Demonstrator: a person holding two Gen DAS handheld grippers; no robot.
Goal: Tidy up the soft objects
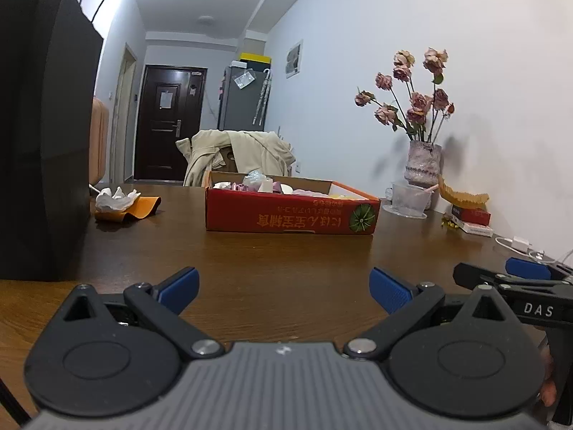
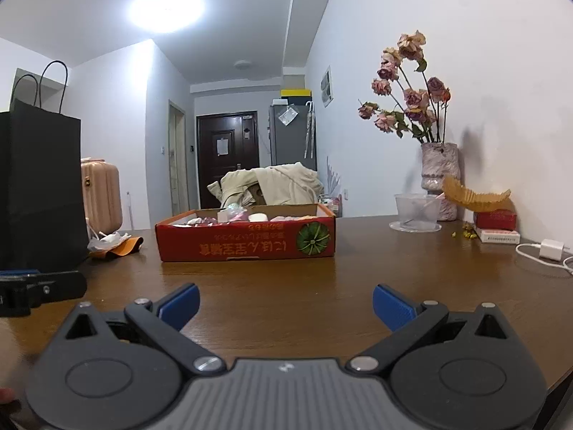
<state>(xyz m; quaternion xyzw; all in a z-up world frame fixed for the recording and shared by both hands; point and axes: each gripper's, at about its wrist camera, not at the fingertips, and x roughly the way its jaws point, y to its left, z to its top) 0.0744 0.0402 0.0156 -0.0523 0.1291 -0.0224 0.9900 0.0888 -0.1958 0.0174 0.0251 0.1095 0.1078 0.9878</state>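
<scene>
Both the left gripper (image 1: pixel 284 288) and right gripper (image 2: pixel 286 302) stood wide apart, gripping nothing, over bare table (image 2: pixel 286 276). The red box (image 1: pixel 290 211) of soft objects (image 1: pixel 250 184) sat mid-frame, well apart.

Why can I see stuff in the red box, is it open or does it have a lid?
Open. The red cardboard box has no lid on top, and pale soft things poke above its rim.

"DAS" stands on the right tool (image 1: pixel 530 272); the red box's (image 1: pixel 292 211) upside-down characters seem unreadable.
</scene>
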